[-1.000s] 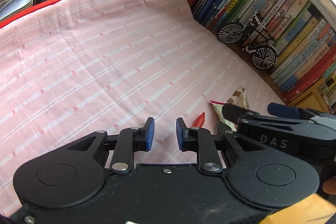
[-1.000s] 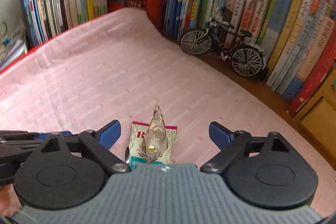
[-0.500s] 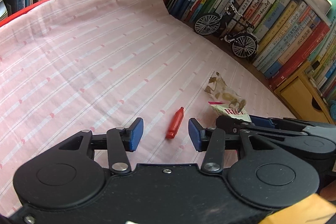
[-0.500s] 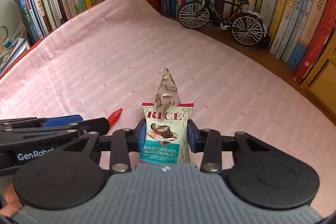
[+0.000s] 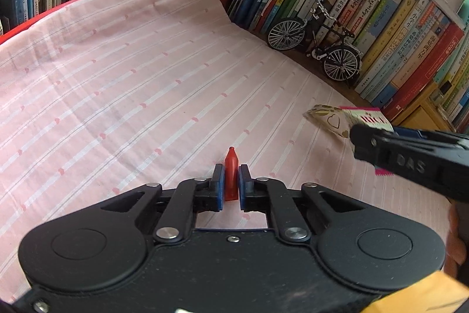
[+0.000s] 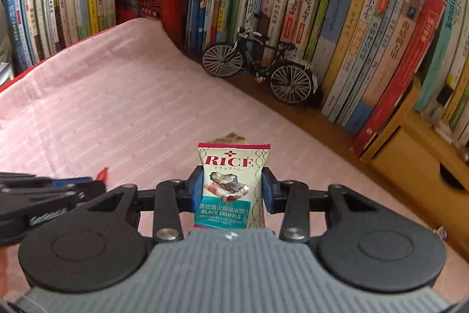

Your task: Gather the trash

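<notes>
Left tool (image 5: 231,184) closing onto red cap (image 5: 231,178), right tool (image 6: 231,189) holding rice-cracker wrapper (image 6: 231,184), maybe a second: lift both straight, keeping grips firm.

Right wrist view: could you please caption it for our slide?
Right gripper grips a rice cracker wrapper above the pink cloth.

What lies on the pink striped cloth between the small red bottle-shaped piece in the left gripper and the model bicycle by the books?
Nothing: in the left wrist view the pink striped cloth is bare between the red bottle-shaped piece and the model bicycle.
</notes>
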The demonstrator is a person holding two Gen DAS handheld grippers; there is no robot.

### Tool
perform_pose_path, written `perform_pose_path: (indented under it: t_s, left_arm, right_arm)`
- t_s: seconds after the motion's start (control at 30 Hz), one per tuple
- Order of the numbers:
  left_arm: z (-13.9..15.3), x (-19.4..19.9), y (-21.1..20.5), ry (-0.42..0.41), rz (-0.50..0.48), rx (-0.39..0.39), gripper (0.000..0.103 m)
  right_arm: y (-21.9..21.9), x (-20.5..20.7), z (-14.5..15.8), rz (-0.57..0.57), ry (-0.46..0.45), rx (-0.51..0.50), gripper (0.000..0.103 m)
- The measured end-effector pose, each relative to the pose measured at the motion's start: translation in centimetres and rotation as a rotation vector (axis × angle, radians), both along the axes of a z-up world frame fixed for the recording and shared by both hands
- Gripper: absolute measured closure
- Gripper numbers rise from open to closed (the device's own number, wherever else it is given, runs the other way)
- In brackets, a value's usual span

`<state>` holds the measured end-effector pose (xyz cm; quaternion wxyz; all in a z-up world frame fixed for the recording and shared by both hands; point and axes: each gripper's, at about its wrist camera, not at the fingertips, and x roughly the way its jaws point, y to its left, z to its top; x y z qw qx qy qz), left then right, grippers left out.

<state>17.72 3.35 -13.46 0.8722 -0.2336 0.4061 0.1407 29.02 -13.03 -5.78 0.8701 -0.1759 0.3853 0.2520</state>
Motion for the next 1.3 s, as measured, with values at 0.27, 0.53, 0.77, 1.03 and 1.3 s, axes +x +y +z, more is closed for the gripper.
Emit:
perform_pose_path:
  t_s: [0.27, 0.53, 0.77, 1.03, 1.3]
  left_arm:
    - [0.4, -0.6, 0.8, -0.012, 0.020, -0.015, 0.094]
    - [0.0, -0.5, 0.7, -0.009, 0.023, -0.029, 0.094]
    - [-0.3, -0.7, 1.0, -0.013, 0.038, -0.051, 0.093]
    - [-0.1, -0.9, 1.3, -0.018, 0.048, -0.059, 0.093]
    - [0.6, 2.0, 2.6, -0.108, 0.100, -0.298, 0.094]
  right_arm:
    - [2.0, 4.8, -2.6, 0.011, -0.016, 0.023, 0.036]
    - [2.0, 3.1, -3.3, 0.114, -0.077, -0.050, 0.021]
    - [2.7, 4.2, -4.9, 0.133, 0.012, -0.035, 0.082]
    - [1.3, 1.5, -3.2, 0.150, 0.090, 0.003, 0.087]
    - [-2.1, -0.6, 0.6, 0.082, 0.080, 0.076, 0.086]
